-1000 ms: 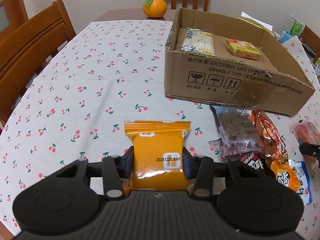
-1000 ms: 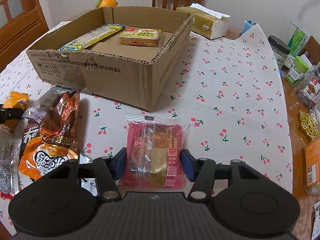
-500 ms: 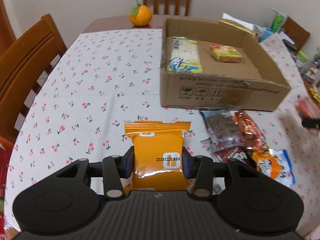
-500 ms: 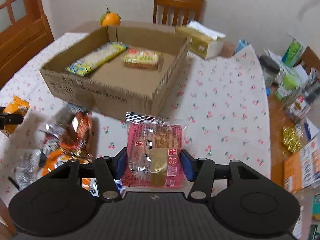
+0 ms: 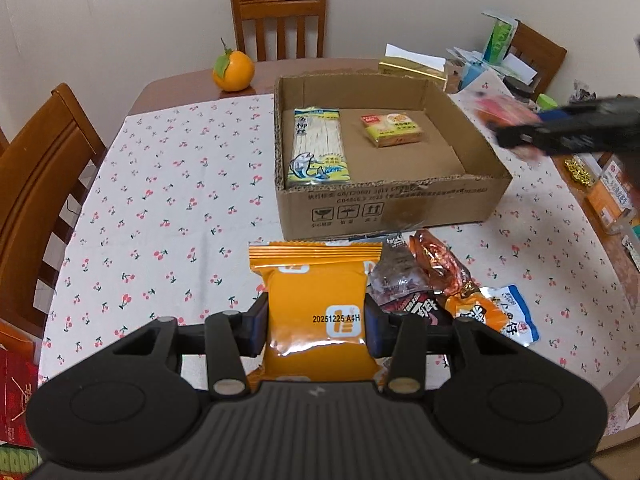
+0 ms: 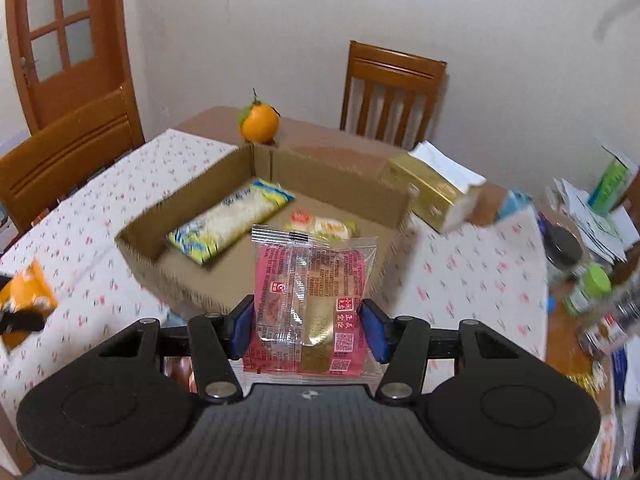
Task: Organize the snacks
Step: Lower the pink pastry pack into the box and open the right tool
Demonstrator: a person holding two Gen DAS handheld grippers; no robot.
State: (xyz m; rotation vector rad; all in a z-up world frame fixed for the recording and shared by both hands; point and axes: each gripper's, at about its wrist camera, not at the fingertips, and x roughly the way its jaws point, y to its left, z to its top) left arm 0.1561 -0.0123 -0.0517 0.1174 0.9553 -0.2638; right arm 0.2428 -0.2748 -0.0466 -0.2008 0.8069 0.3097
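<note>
My left gripper is shut on an orange snack packet, held above the cherry-print tablecloth in front of the cardboard box. My right gripper is shut on a pink-and-clear wrapped pastry, raised near the box's right side; in the left wrist view it appears blurred at the right edge. Inside the box lie a long yellow-and-blue noodle pack and a small yellow biscuit pack. Several loose snack packets lie on the cloth in front of the box.
An orange with a leaf sits on the bare table end behind the box. A gold tissue box stands to the box's right. Jars and papers crowd the right edge. Wooden chairs ring the table.
Both grippers have risen with their packets still held, so the table and box look farther away. The right gripper now appears high beside the box in the left wrist view.
</note>
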